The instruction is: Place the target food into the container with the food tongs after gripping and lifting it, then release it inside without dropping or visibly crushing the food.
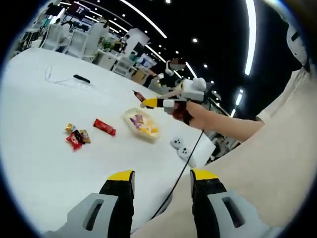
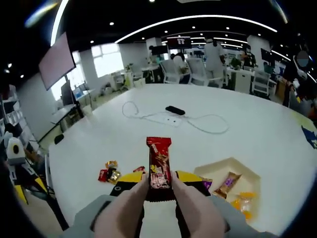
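Two grippers are at work over a white table (image 1: 39,148). In the left gripper view, the person's bare forearm reaches in from the right, the hand (image 1: 184,110) wrapped around the right gripper (image 1: 146,103), which is held above the table and points left, directly above a pale tray-like container (image 1: 130,119). A dark red bar-shaped packet (image 1: 138,95) projects beyond its yellow-tipped end. The left gripper (image 1: 162,179) rises from the bottom of its own view, its yellow-tipped jaws standing well apart with nothing between them, positioned over the near edge of the table.

In the right gripper view, the right gripper (image 2: 159,182) has its jaws closed against the lower end of a red wrapped chocolate bar (image 2: 159,161), which stands upright between them, lifted clear of the table. Two fingers (image 2: 131,203) lie along the jaws on either side of the bar. The wrapper appears flat and undeformed.

The container (image 2: 250,173) sits just right of the gripper and holds several wrapped sweets (image 2: 228,183), purple, brown and orange. On the table to the left lie a second red bar (image 1: 104,127) and a small cluster of wrapped candies (image 1: 76,136). Further back, a black remote-like object (image 2: 175,110) rests among a loose white cable (image 2: 208,124). A white game controller (image 1: 181,148) lies near the table edge.
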Tool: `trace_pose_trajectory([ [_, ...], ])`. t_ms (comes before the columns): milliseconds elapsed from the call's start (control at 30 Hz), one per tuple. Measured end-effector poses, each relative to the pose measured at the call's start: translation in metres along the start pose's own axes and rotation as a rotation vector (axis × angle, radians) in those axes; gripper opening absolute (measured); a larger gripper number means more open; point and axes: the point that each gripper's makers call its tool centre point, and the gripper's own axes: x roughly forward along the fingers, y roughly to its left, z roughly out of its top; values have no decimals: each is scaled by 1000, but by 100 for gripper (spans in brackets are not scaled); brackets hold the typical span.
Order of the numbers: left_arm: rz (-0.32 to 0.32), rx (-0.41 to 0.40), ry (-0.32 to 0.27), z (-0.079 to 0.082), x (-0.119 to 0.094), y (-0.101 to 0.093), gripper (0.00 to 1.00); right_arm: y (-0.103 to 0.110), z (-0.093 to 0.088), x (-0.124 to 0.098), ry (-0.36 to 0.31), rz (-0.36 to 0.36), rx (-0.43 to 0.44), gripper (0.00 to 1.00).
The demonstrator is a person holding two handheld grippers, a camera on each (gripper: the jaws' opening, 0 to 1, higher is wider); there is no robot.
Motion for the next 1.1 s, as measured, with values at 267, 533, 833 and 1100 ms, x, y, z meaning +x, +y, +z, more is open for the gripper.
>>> trace_pose_trajectory([
  [267,-4,2,2,1,0,0,45,-1,0,-1,1,-4,3,22],
  [533,-10,4,5,1,2,0,45,-3,1,-2,0,-8,1,22],
  [833,-10,2,4,1,4,1,45,-6,1,-3,-1,-12,4,22],
  [1100,-8,-1,3,1,5,2,45,-9,2,-2,-3,-16,12,23],
])
